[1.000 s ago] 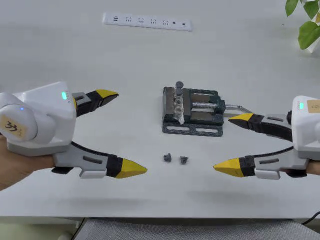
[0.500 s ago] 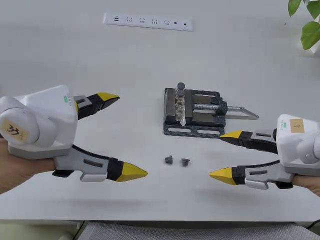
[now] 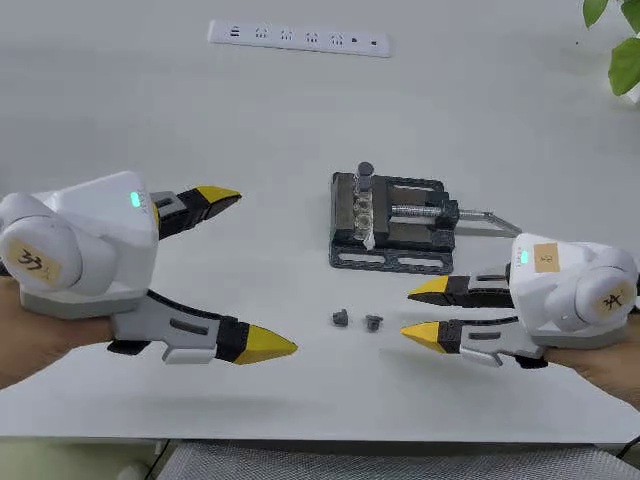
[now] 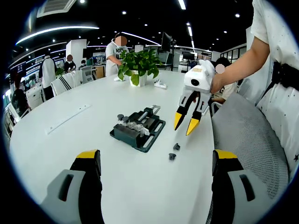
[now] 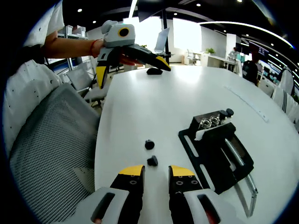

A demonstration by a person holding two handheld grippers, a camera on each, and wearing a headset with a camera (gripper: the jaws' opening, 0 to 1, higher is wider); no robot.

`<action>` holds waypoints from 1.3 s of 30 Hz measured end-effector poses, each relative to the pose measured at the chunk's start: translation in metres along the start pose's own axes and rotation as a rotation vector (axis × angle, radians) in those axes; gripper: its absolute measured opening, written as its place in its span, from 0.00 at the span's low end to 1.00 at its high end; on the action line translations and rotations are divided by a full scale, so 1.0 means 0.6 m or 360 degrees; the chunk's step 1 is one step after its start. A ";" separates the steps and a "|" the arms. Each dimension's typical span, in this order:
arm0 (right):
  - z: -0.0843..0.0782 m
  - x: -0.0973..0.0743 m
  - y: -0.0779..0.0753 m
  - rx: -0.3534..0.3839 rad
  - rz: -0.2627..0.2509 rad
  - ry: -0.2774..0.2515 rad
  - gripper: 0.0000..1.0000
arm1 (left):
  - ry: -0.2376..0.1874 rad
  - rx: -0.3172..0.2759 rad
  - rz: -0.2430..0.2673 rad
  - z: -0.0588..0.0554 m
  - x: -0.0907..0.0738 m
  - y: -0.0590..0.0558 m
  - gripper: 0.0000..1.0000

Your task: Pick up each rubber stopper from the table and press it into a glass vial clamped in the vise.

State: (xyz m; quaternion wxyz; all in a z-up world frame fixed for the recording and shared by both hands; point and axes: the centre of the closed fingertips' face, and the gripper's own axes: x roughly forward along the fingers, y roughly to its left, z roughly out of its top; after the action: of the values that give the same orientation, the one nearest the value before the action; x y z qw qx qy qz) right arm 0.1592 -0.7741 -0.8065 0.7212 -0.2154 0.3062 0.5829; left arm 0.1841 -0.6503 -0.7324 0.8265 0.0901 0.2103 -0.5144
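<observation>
Barely legible: vials (image 3: 366,212) in vise (image 3: 398,240), count unclear; plant (image 3: 625,62) cropped at edge.

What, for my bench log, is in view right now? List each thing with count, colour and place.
table: one, white, under everything
vise: one, black, mid-table
glass vials: short row, count unclear, clear, clamped in the vise
fitted stopper: at least one, dark grey, at the row's far end
loose stoppers: two, dark grey, on the table in front of the vise, apart
power strip: one, white, far side of table
plant: one, green, far right
left tool: one, white with black-and-yellow tips, wide open, left of the stoppers
right tool: one, same colours, narrowly open, just right of the loose stoppers
</observation>
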 end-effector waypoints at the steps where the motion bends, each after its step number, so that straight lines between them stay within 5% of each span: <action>1: -0.001 0.003 0.000 -0.0015 0.0009 0.0017 0.15 | -0.0001 -0.0002 0.0001 0.000 0.000 0.001 0.99; 16: -0.006 0.045 0.010 -0.0278 0.0095 0.0165 0.05 | -0.0003 -0.0019 0.0005 -0.001 0.000 0.002 0.99; 39: -0.013 0.048 0.005 -0.0298 0.0095 0.0200 0.00 | -0.0006 -0.0030 -0.0005 -0.001 0.006 0.002 0.99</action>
State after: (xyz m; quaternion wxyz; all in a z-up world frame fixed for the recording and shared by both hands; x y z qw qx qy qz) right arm 0.1588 -0.7579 -0.8320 0.6595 -0.3087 0.3014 0.6156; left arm 0.1862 -0.6527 -0.7345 0.8269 0.0811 0.2136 -0.5138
